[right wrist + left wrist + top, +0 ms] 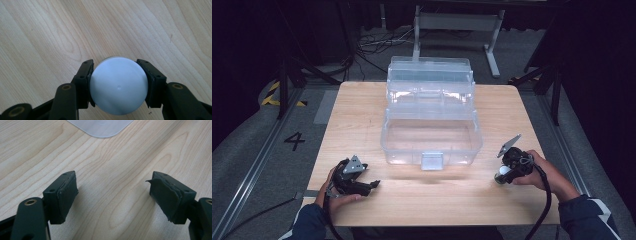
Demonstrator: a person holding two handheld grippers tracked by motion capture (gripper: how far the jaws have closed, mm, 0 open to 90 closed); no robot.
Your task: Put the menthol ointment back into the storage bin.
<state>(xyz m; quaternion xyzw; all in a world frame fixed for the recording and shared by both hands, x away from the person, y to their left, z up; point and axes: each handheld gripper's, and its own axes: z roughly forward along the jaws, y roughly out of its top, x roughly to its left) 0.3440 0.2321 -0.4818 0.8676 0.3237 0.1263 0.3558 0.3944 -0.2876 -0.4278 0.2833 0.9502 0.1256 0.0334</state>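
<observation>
A white round cap [117, 90] stands on the wooden table [362, 115] near its right front. My right gripper [117, 65] points down over it, and both black pads touch its rim from either side. From above, the same cap [500, 176] shows as a pale spot under the right gripper [506, 174]. My left gripper [373, 185] rests low near the table's left front, held by a hand. Its jaws [112, 182] stand wide apart, open over bare wood with nothing between them.
A clear plastic box [384, 142] with a front latch sits mid-table, its lid [429, 75] swung back and open. One rounded corner of the box [100, 127] lies ahead of the left gripper. Cables and a metal stand are on the floor behind.
</observation>
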